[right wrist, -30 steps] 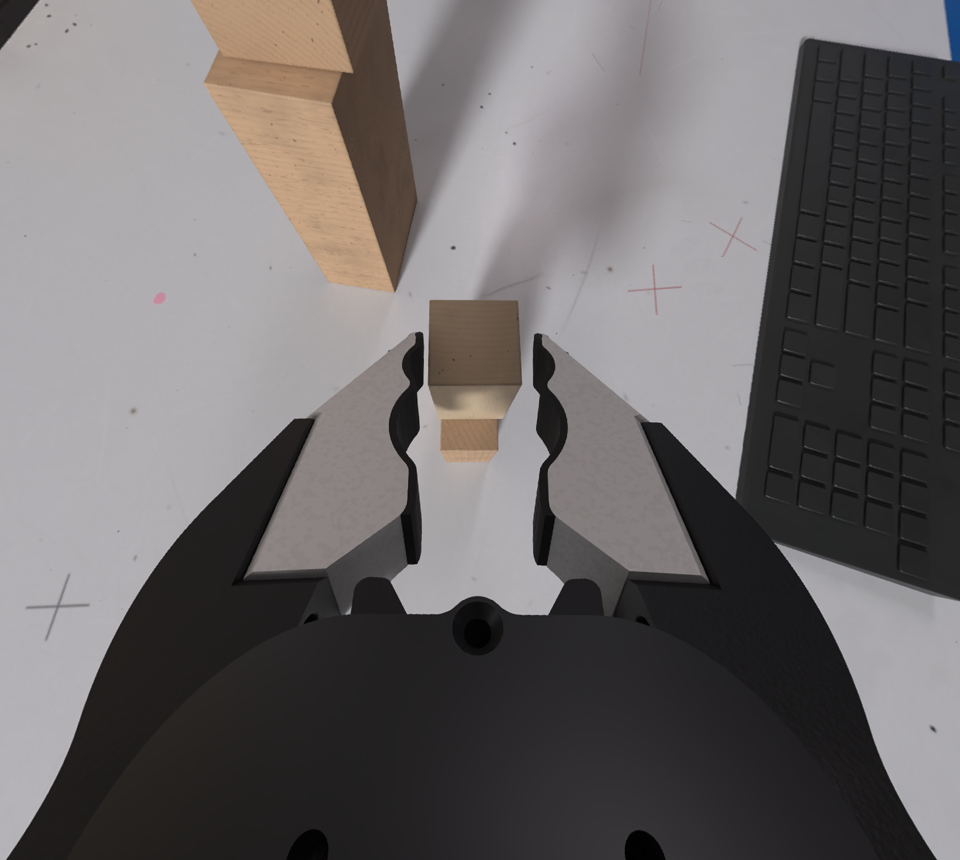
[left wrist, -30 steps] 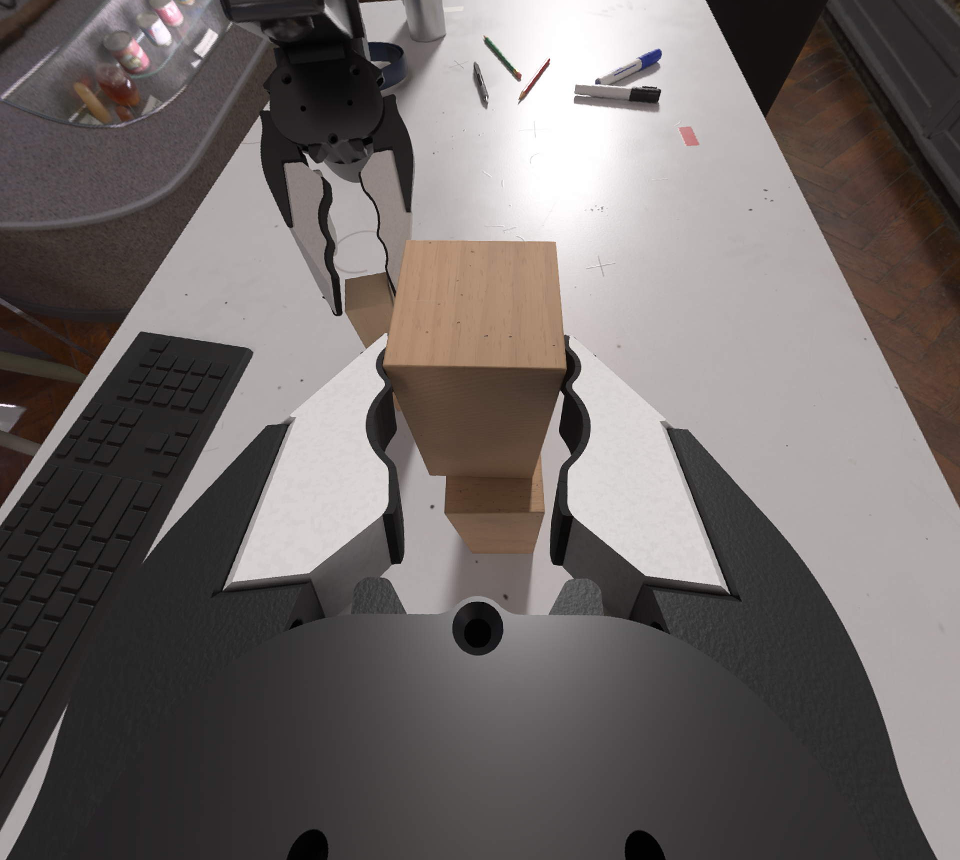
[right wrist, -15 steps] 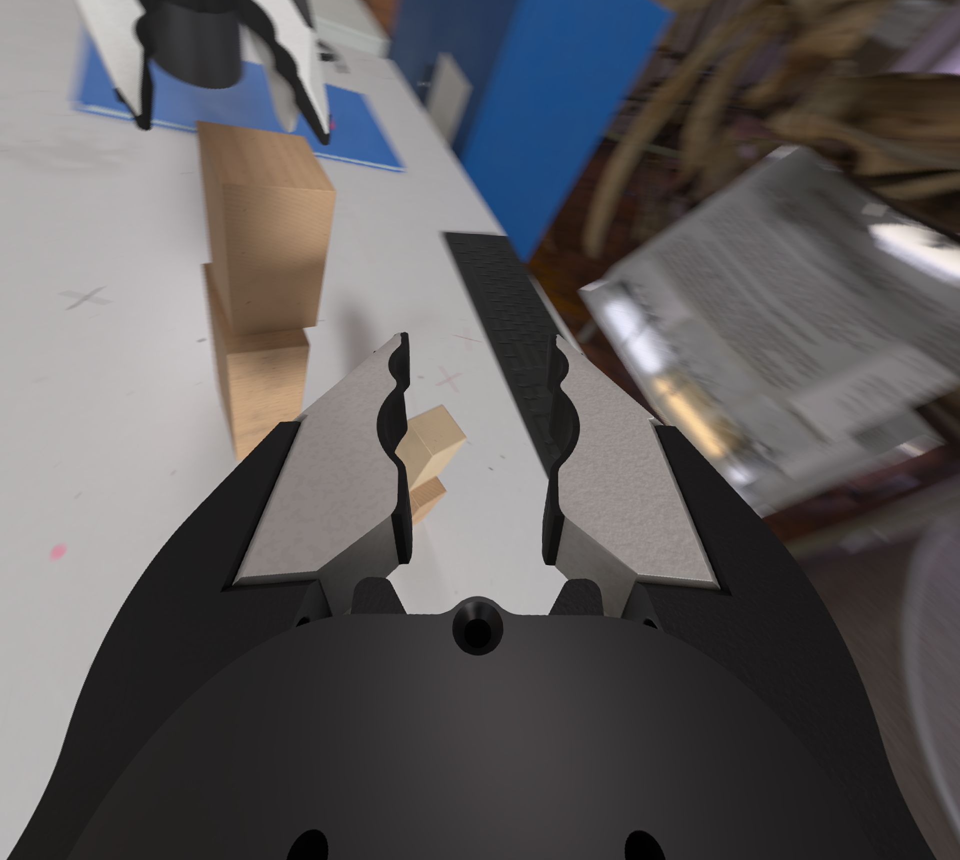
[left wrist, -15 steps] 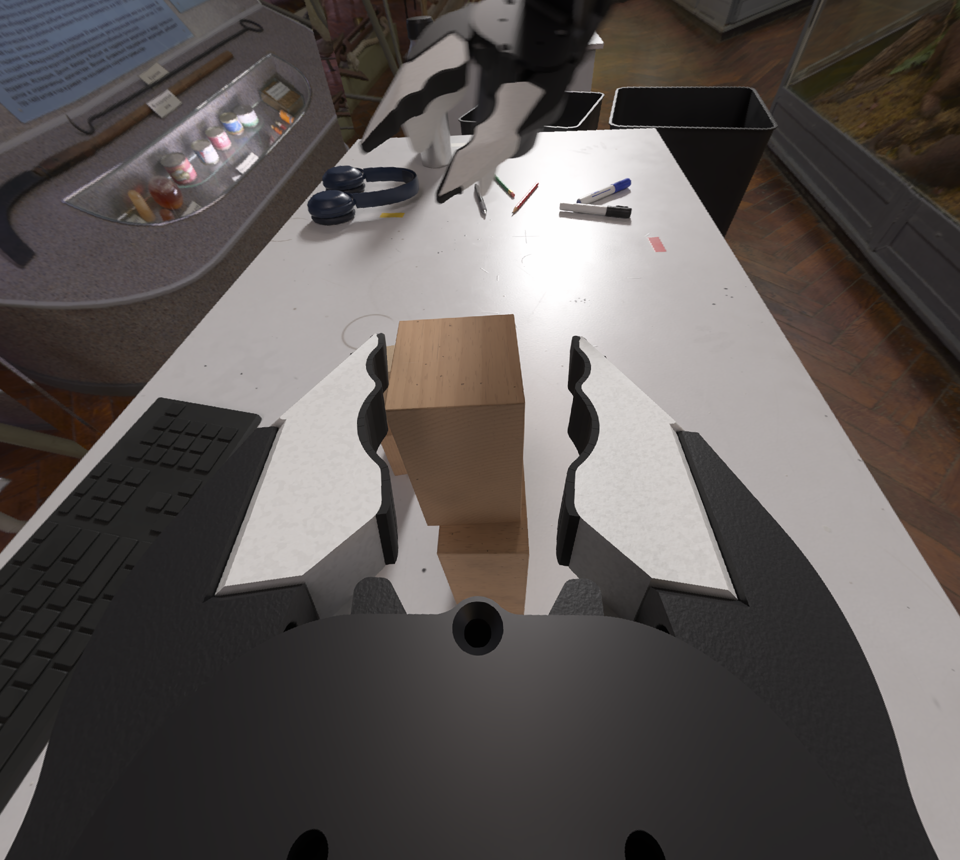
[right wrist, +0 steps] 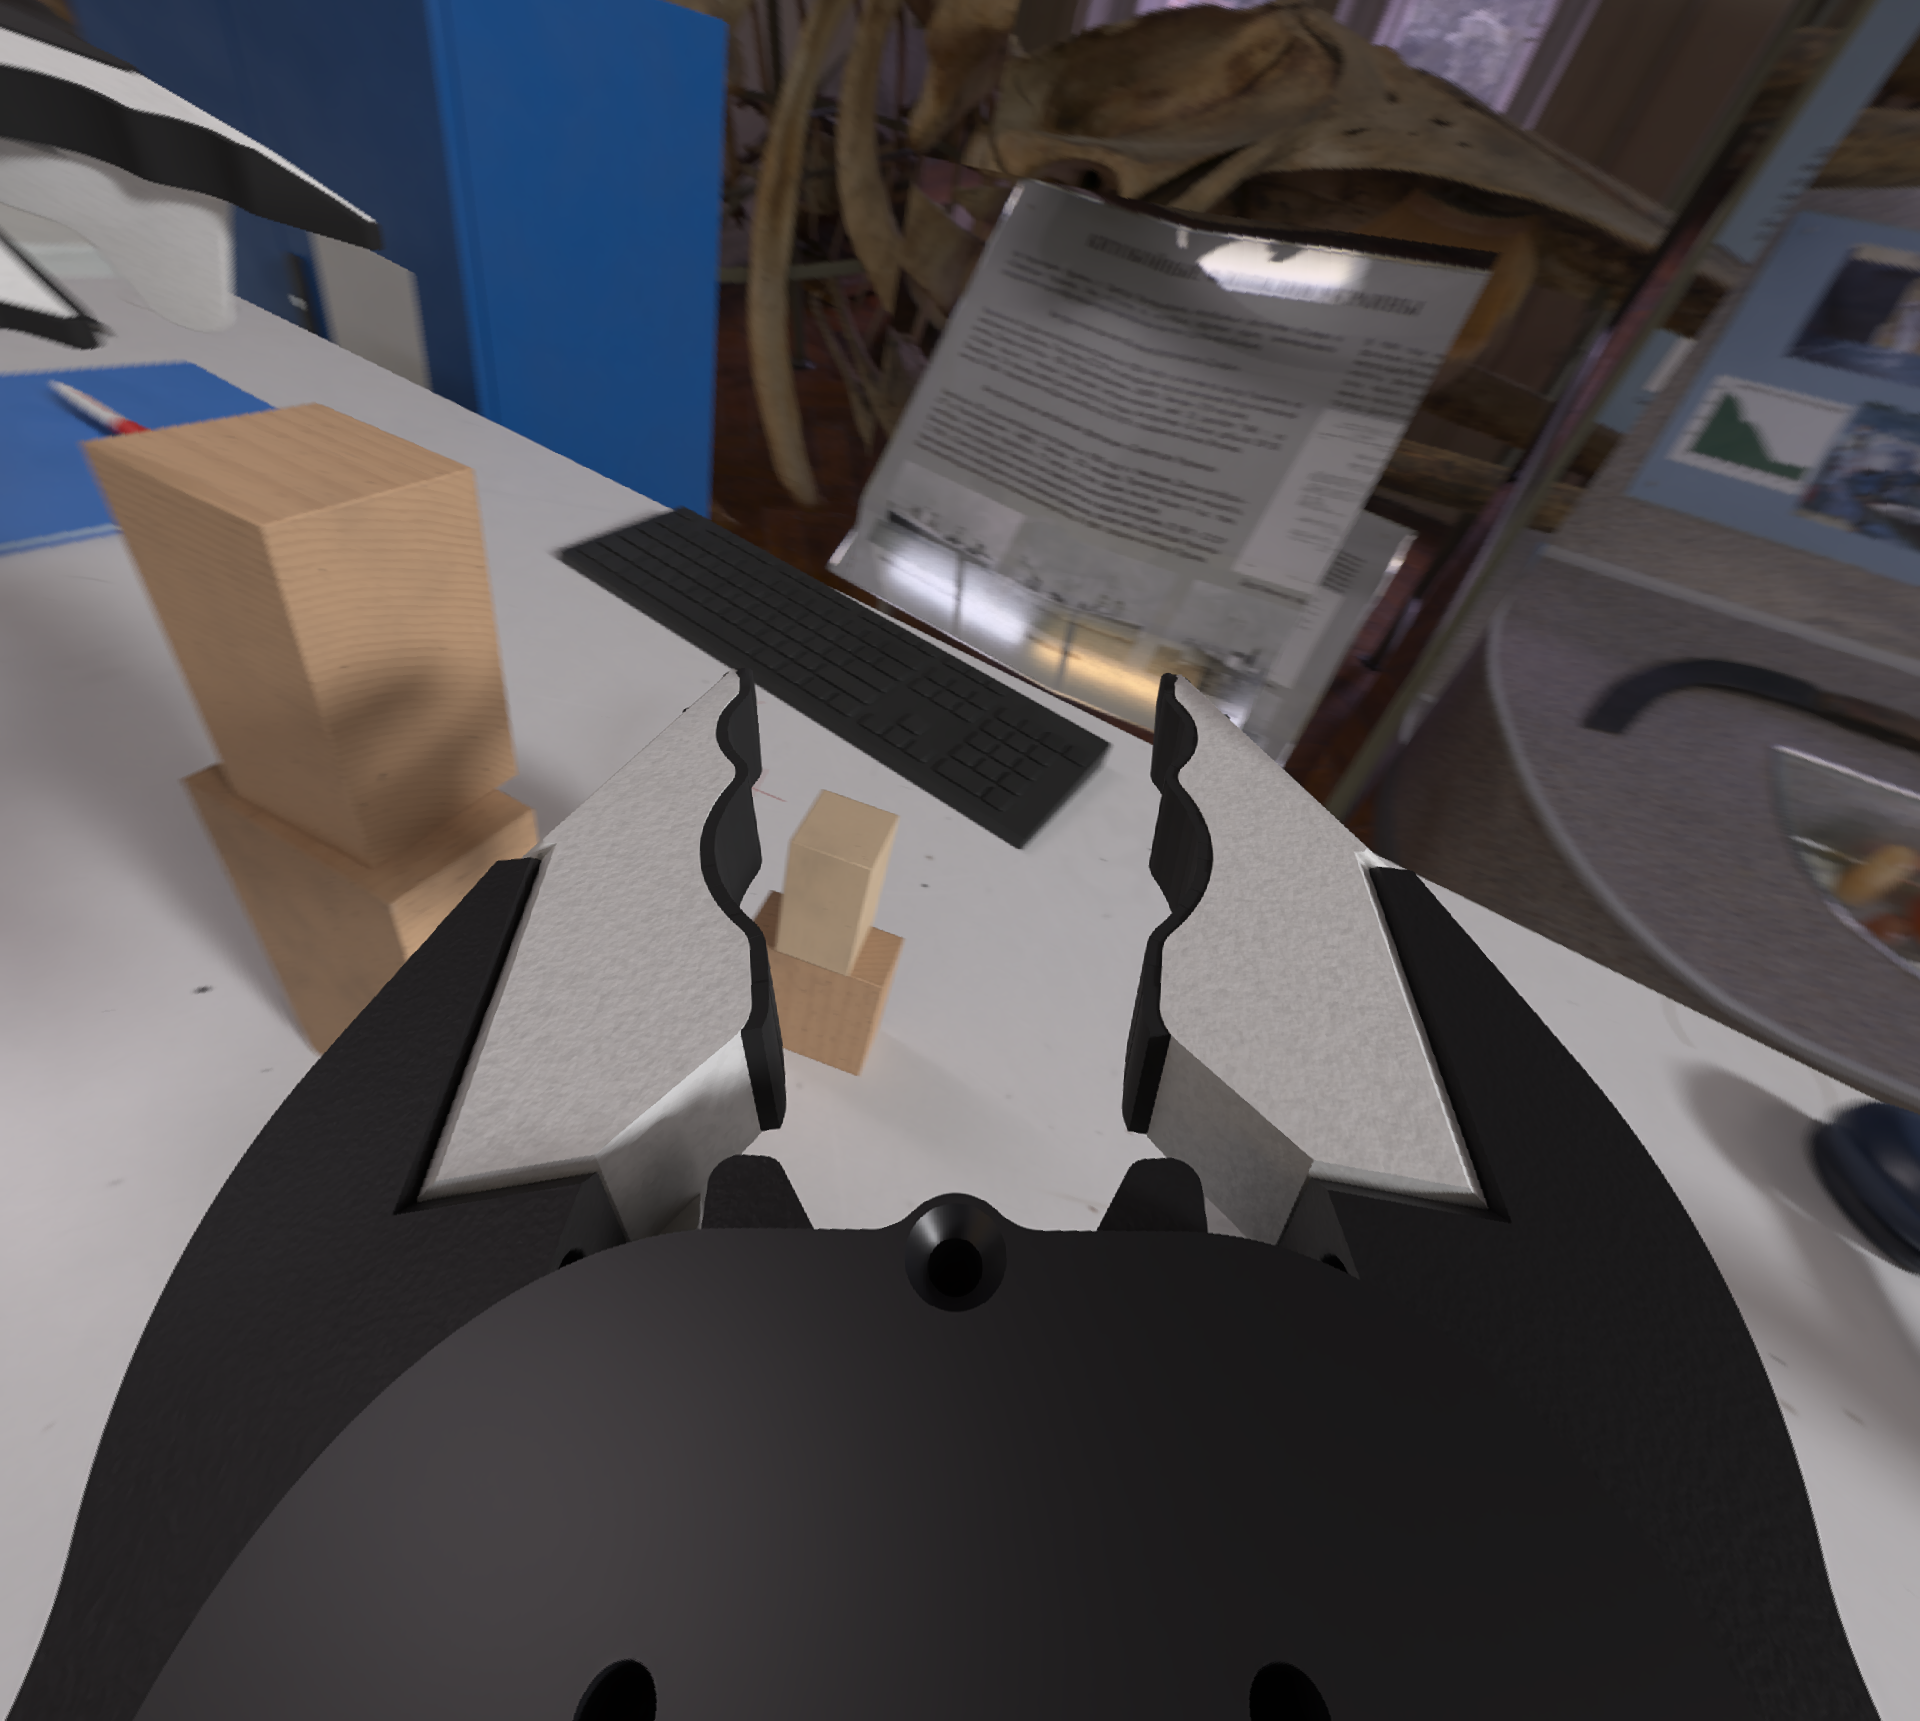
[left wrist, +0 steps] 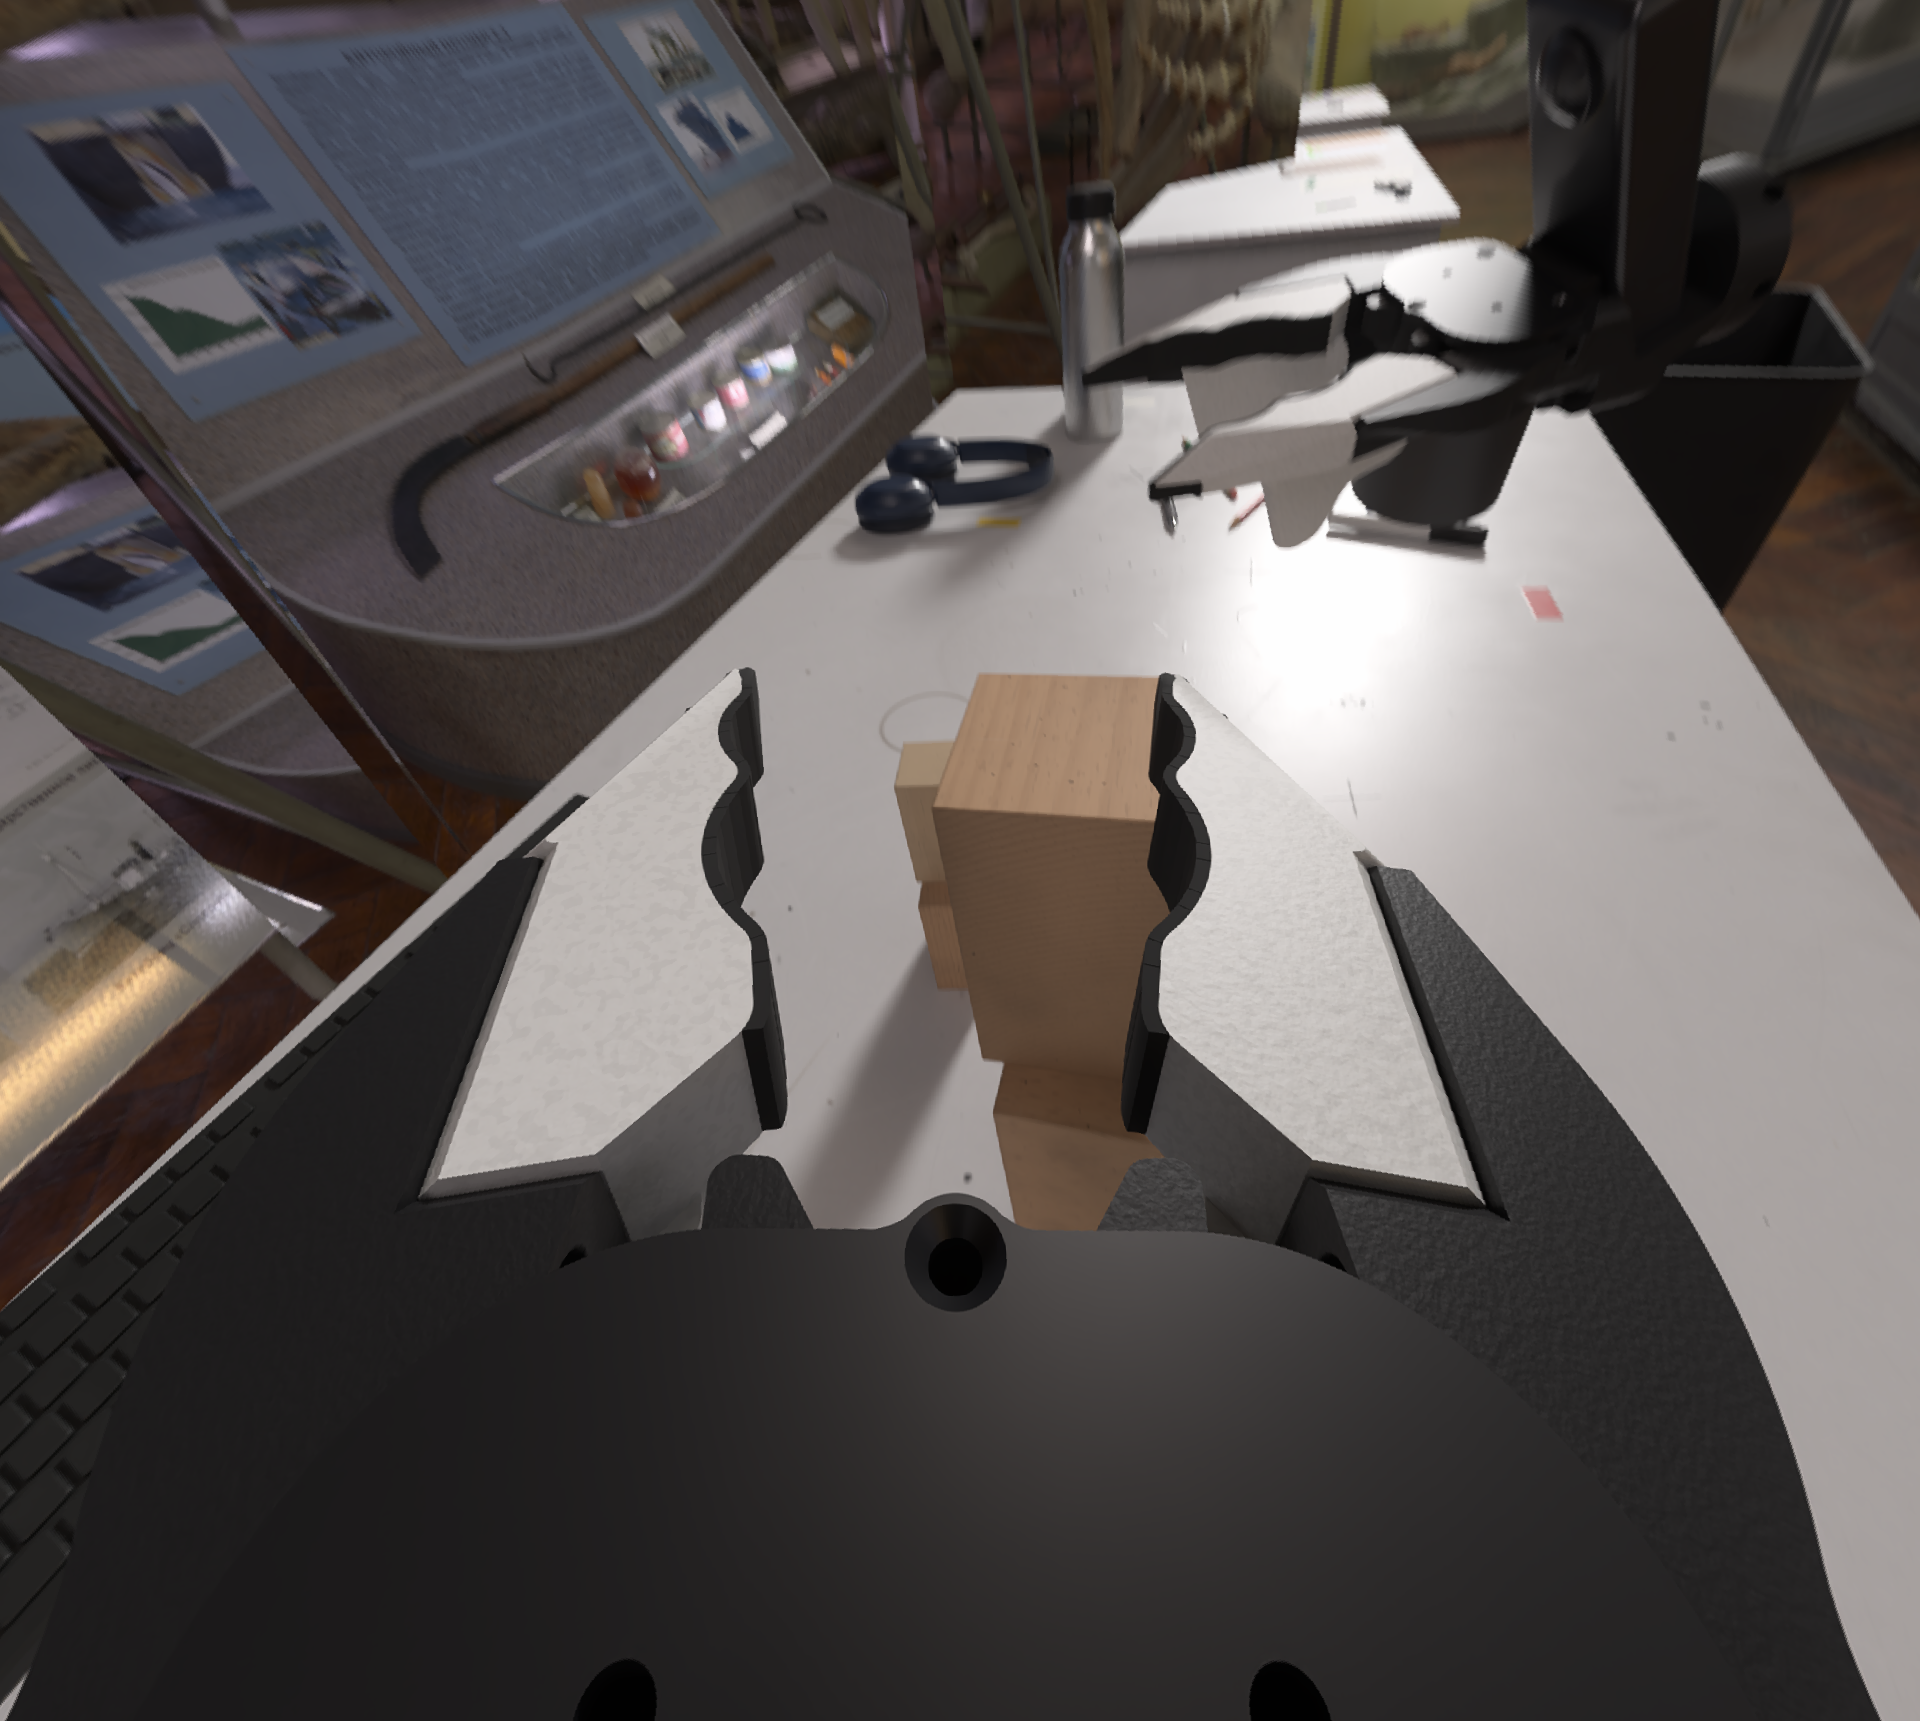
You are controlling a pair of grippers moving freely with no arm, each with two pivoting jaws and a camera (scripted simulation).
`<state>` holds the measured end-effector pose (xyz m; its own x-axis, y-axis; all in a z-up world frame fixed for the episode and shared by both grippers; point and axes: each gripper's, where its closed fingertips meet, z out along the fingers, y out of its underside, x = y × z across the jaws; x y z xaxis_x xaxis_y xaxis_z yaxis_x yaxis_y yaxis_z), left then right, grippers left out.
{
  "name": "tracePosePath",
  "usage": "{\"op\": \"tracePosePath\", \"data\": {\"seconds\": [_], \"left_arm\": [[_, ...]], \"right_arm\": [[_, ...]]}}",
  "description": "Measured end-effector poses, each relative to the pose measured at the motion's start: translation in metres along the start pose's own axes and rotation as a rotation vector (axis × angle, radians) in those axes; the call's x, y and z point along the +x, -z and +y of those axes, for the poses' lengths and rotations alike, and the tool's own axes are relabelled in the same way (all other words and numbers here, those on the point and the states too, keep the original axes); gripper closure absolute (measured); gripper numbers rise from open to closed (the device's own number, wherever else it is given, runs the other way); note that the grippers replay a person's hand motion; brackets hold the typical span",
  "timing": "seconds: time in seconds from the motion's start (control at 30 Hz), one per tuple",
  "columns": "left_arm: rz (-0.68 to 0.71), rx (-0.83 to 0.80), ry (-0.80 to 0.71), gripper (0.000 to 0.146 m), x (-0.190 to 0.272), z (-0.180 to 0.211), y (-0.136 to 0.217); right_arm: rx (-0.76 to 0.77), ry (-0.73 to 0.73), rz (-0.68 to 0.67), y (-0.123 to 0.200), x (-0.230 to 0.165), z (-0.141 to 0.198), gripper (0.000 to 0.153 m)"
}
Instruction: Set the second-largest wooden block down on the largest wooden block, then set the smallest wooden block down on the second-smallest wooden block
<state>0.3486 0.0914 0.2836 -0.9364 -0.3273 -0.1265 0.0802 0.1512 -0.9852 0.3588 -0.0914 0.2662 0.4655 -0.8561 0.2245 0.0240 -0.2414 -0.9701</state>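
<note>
Two wooden stacks stand on the white table (left wrist: pixel 1455 840). The second-largest block (left wrist: pixel 1049 840) rests upright on the largest block (left wrist: pixel 1060 1152). Just beyond, the smallest block (left wrist: pixel 920 798) rests on the second-smallest block (left wrist: pixel 940 944). My left gripper (left wrist: pixel 956 715) is open and empty, above and behind the big stack, touching nothing. In the right wrist view my right gripper (right wrist: pixel 956 705) is open and empty, held back from the small stack (right wrist: pixel 836 882) on its base (right wrist: pixel 831 996), with the big stack (right wrist: pixel 312 632) to the left. The right gripper also shows far off in the left wrist view (left wrist: pixel 1226 435).
A black keyboard (right wrist: pixel 831 653) lies near the table edge beyond the small stack. Blue headphones (left wrist: pixel 951 476), a metal bottle (left wrist: pixel 1091 321) and pens lie at the far end, with a black bin (left wrist: pixel 1745 445) beyond. A blue notebook (right wrist: pixel 62 445) and binder (right wrist: pixel 468 113) stand behind the big stack.
Both grippers have drawn back and up from their stacks with jaws open. The right gripper has swung away toward the table's far end. All the blocks stay stacked.
</note>
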Motion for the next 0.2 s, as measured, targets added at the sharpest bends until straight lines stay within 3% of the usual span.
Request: {"op": "tracePosePath", "data": {"seconds": [0.13, 0.2], "left_arm": [[0.022, 0.13, 0.085, 0.073, 0.0, -0.009, -0.001], [0.04, 0.145, 0.13, 0.073, 0.001, -0.01, -0.006]], "right_arm": [[0.127, -0.08, -0.158, 0.006, -0.015, -0.002, 0.077], [0.117, -0.114, -0.174, 0.005, -0.016, 0.006, 0.077]]}}
